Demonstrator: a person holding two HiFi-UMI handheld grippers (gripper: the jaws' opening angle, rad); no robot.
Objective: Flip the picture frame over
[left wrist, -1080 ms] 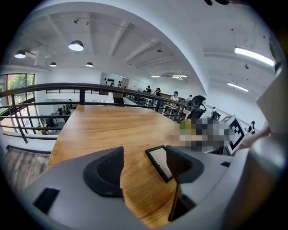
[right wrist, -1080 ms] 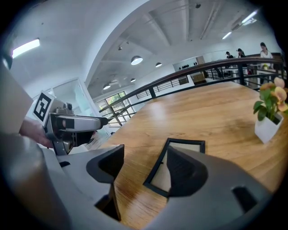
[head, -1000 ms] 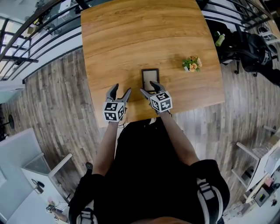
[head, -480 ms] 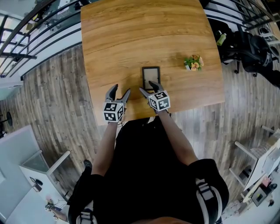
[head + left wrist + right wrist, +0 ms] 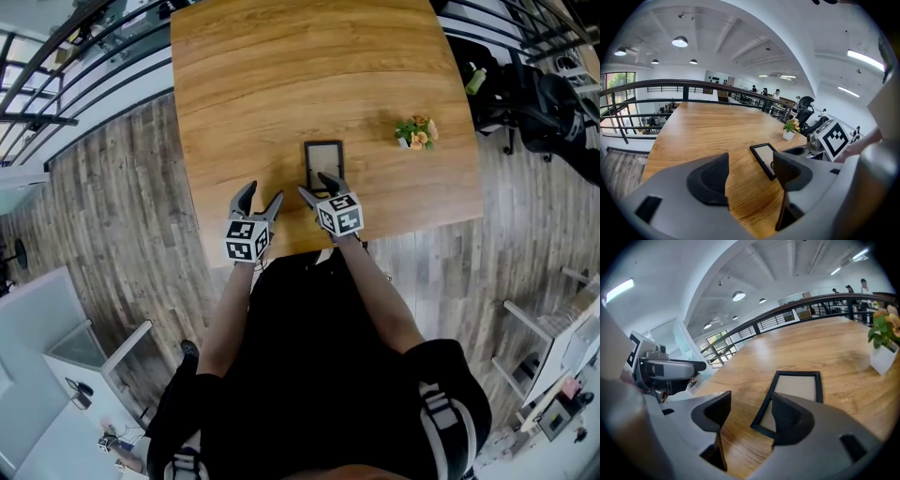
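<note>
The picture frame (image 5: pixel 322 159) is small, with a black border and a pale panel, and lies flat on the wooden table (image 5: pixel 281 84) near its front edge. My right gripper (image 5: pixel 313 185) is open and hovers at the frame's near edge. In the right gripper view the frame (image 5: pixel 797 390) lies just beyond the open right gripper (image 5: pixel 751 405), whose right jaw covers the frame's near left corner with nothing clamped. My left gripper (image 5: pixel 262 191) stands open to the left, apart from the frame. The left gripper view shows the left gripper (image 5: pixel 750 166) empty, with the frame (image 5: pixel 762 154) ahead to its right.
A small white pot of flowers (image 5: pixel 413 133) stands on the table to the right of the frame. The table's front edge runs just under both grippers. Dark railings (image 5: pixel 84 66) border the far left, and black bags (image 5: pixel 530 103) lie on the floor at right.
My right gripper has edged slightly lower and leftward at the frame's near edge. The left gripper and the frame have stayed put.
</note>
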